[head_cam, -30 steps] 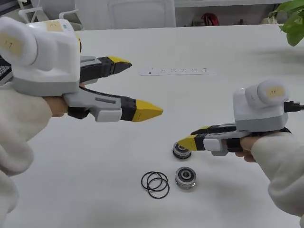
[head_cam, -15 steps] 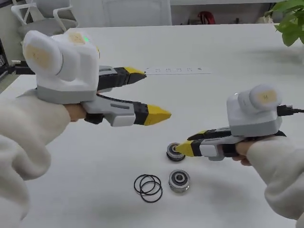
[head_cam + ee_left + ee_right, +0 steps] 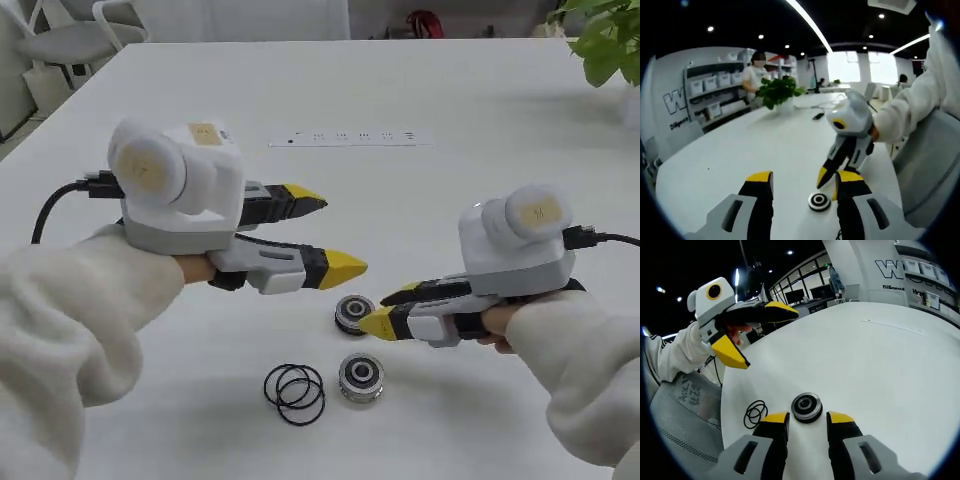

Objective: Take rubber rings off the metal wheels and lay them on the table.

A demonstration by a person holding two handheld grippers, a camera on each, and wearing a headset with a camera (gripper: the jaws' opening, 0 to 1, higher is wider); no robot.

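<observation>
Table [image 3: 480,150] comes first: its white top has slid through the head view, but that is the headset tipping, not the work moving.

The real change is the left gripper [image 3: 335,235]. A second ago it hung high at the left of the frame, well apart from the parts. Now it sits near the middle, just above the far wheel [image 3: 353,312], with its jaws spread wide and nothing between them. In its own view that wheel lies at the lower centre, just inside the right-hand jaw.

The right gripper [image 3: 377,308] has barely shifted against the parts. Its yellow tips stay beside the far wheel at the right of centre. Its own view shows the jaws parted to about the wheel's width, with the wheel lying just ahead of the tips, not clamped.

The near wheel [image 3: 360,377] rests at the lower centre where it was. The rubber rings [image 3: 295,392] already taken off lie in a loose overlapping pile just to its left, unchanged.

I read this as both grippers closing on the far wheel, one to hold it and one to peel. At this size I can't say for sure that it still wears a ring, though its rim looks dark.
</observation>
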